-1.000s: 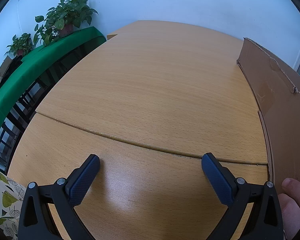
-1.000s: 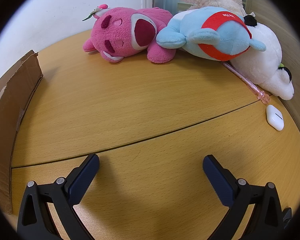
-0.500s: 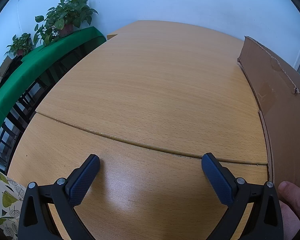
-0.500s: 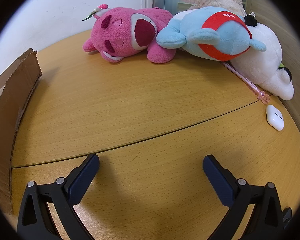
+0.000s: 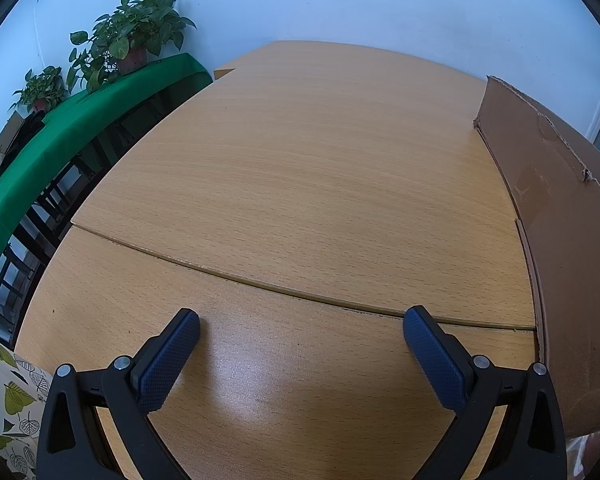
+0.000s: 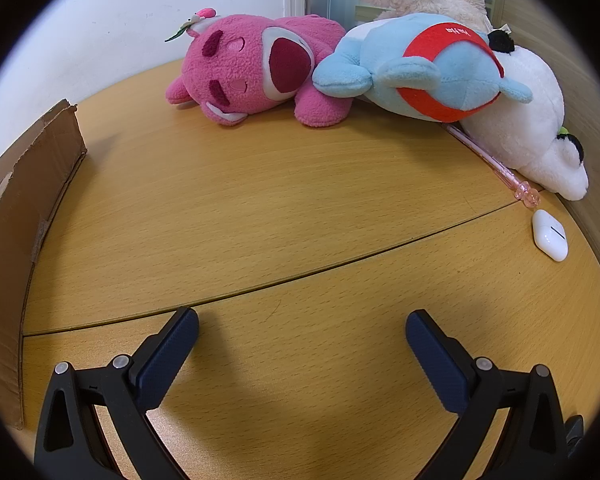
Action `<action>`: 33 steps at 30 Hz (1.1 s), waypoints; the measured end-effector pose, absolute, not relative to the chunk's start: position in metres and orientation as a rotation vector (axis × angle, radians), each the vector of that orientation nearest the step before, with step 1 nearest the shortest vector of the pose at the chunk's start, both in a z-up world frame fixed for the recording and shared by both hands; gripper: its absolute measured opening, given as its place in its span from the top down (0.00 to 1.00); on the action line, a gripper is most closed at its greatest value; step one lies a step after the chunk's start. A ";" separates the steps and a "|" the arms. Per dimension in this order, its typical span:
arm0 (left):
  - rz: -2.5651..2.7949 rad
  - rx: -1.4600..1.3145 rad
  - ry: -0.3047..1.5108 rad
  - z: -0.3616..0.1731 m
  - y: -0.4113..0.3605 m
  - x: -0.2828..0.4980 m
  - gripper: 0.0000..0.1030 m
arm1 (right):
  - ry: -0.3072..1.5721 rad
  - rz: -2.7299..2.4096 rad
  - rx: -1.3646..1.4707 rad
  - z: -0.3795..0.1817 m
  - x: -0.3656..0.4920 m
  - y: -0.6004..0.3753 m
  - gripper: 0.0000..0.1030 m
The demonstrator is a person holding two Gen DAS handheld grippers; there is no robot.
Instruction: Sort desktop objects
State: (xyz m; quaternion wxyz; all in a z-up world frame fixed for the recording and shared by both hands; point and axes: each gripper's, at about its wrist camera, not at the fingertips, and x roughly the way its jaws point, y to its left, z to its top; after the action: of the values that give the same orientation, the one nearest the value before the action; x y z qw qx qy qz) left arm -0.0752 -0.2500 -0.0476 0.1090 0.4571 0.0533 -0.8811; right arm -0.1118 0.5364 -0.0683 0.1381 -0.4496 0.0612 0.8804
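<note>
In the right wrist view a pink plush bear point(image 6: 256, 74), a blue and red plush point(image 6: 428, 70) and a white plush point(image 6: 528, 128) lie at the far edge of the wooden desk point(image 6: 284, 208). A pink pen point(image 6: 496, 164) and a white earbud case point(image 6: 550, 234) lie at the right. A brown cardboard box point(image 6: 16, 216) stands at the left. My right gripper point(image 6: 302, 326) is open and empty, well short of the toys. My left gripper point(image 5: 302, 326) is open and empty over bare desk point(image 5: 308, 184), with the box point(image 5: 568, 240) at its right.
In the left wrist view a green-covered shelf point(image 5: 60, 140) with potted plants point(image 5: 132, 46) runs along the desk's left side. A leaf-patterned bag point(image 5: 12, 412) shows at the lower left. A white wall stands behind the desk.
The hand at the lower right of the left wrist view has dropped out of sight. The cardboard box has shifted slightly. Both grippers have stayed still and open.
</note>
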 end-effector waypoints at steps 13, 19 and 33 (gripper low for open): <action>-2.592 1.344 0.156 -0.048 -0.250 -0.076 0.00 | 0.178 2.545 -1.299 -0.069 -0.112 0.536 0.00; -2.592 1.343 0.155 -0.048 -0.250 -0.075 0.00 | 0.179 2.545 -1.298 -0.069 -0.112 0.536 0.00; -2.657 1.368 0.214 -0.040 -0.251 -0.041 0.02 | 0.123 2.578 -1.420 -0.065 -0.089 0.520 0.00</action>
State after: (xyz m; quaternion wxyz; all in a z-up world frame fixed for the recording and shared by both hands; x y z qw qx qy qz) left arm -0.0412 -0.2512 -0.0403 0.0727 0.4554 0.0712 -0.8845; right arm -0.0886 0.5205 -0.0654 0.0975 -0.4797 0.0417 0.8710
